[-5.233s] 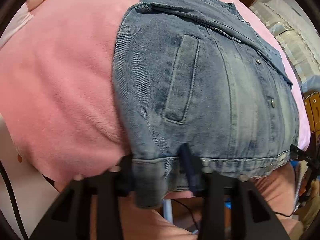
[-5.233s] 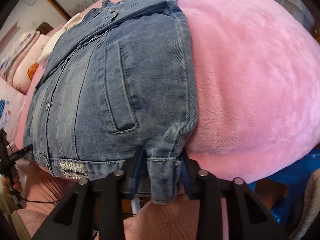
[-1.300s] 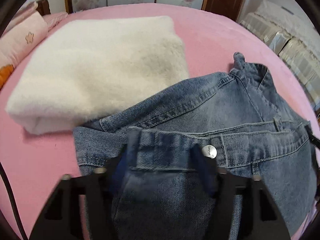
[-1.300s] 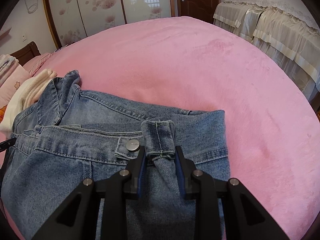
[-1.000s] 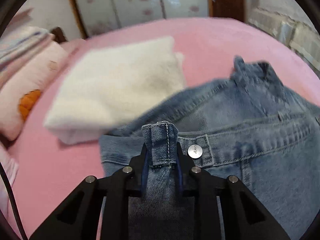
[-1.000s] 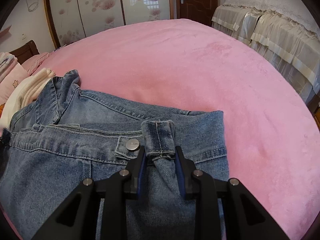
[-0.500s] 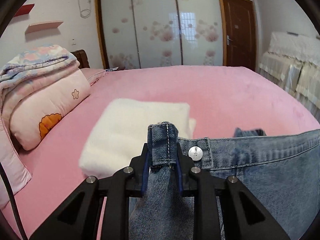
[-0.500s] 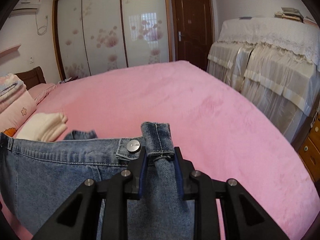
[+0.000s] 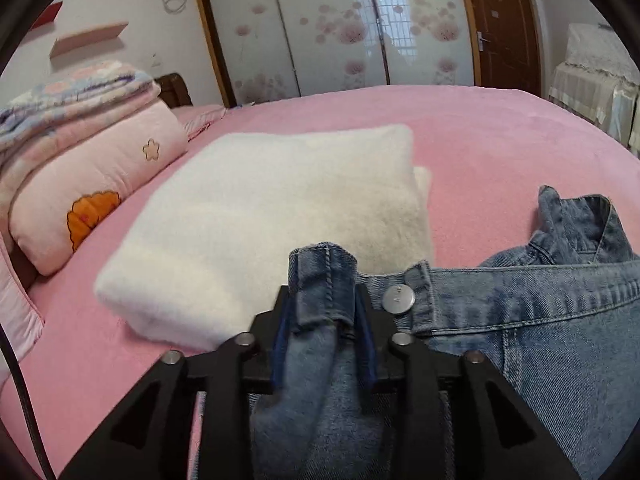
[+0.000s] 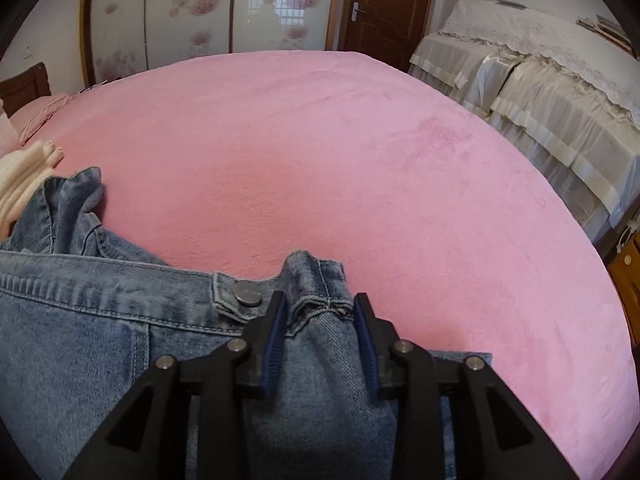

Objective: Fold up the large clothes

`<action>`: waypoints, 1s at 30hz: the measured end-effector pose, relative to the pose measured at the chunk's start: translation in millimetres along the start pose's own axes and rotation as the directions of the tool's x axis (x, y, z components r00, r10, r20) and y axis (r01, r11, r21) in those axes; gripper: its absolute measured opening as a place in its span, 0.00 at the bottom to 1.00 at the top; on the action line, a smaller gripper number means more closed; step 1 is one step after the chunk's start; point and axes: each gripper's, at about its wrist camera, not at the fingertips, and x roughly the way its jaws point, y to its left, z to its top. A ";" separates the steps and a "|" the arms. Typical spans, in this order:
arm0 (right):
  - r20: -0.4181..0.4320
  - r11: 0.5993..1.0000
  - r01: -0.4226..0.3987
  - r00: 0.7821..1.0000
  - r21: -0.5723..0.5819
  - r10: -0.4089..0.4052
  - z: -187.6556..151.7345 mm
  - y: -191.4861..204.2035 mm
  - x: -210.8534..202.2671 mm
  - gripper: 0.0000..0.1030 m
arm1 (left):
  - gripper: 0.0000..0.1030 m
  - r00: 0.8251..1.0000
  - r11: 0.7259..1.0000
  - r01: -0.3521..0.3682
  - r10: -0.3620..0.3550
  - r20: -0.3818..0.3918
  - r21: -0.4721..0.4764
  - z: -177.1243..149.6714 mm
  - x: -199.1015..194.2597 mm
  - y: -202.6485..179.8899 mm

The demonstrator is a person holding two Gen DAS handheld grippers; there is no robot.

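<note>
A blue denim jacket [image 9: 540, 332] lies on the pink bed [image 9: 500, 136], its hem band stretched between my two grippers. My left gripper [image 9: 323, 312] is shut on the hem corner beside a metal snap button [image 9: 398, 299]. The collar [image 9: 576, 220] shows past the hem. In the right wrist view the jacket [image 10: 100, 340] spreads left, and my right gripper [image 10: 319, 308] is shut on the other hem corner, next to a snap button [image 10: 247, 294]. The collar [image 10: 76, 196] sticks up at the left. The jacket's lower part is hidden under the grippers.
A folded white fluffy garment [image 9: 272, 216] lies just beyond the left gripper; its edge shows in the right wrist view [image 10: 24, 176]. Stacked pink quilts [image 9: 80, 168] sit at the left. A cream-covered bed [image 10: 540, 92] stands right. Wardrobe doors [image 9: 340, 28] stand behind.
Both grippers carried the hem up and over toward the collar, folding the jacket in half. In the last half second both lowered toward the bed, still gripping the hem corners.
</note>
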 end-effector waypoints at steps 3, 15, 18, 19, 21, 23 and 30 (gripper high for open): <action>-0.038 0.998 -0.020 0.999 0.053 0.022 5.8 -16.8 -9.7 0.53 | 0.59 0.999 0.999 0.010 -0.012 -0.038 -0.051 4.1 -4.5 14.1; 0.059 0.971 -0.234 0.970 -0.039 0.236 -53.7 62.2 -129.9 0.53 | 0.77 0.984 0.991 0.118 -0.125 -0.125 -0.062 -36.8 -102.2 6.2; 0.045 0.953 -0.282 0.956 -0.111 0.288 -80.4 102.0 -137.1 0.52 | 0.77 0.983 0.998 0.065 -0.068 -0.173 -0.021 -66.1 -102.9 -7.7; 0.035 0.953 -0.273 0.959 -0.132 0.280 -86.5 109.2 -136.3 0.52 | 0.77 0.982 0.999 0.035 -0.036 -0.185 -0.006 -75.8 -100.7 -9.4; 0.008 0.957 -0.240 0.970 -0.162 0.245 -99.7 109.6 -126.0 0.52 | 0.77 0.978 0.999 -0.036 0.038 -0.207 0.014 -90.3 -92.4 -2.2; -0.006 0.969 -0.196 0.980 -0.150 0.197 -108.7 91.6 -113.3 0.52 | 0.78 0.978 0.998 -0.057 0.053 -0.203 -0.018 -99.9 -88.8 19.0; -0.009 0.999 -0.007 1.000 0.042 0.008 -124.6 -40.1 -101.4 0.37 | 0.86 0.963 0.968 -0.073 0.005 -0.270 -0.241 -120.7 -75.4 104.4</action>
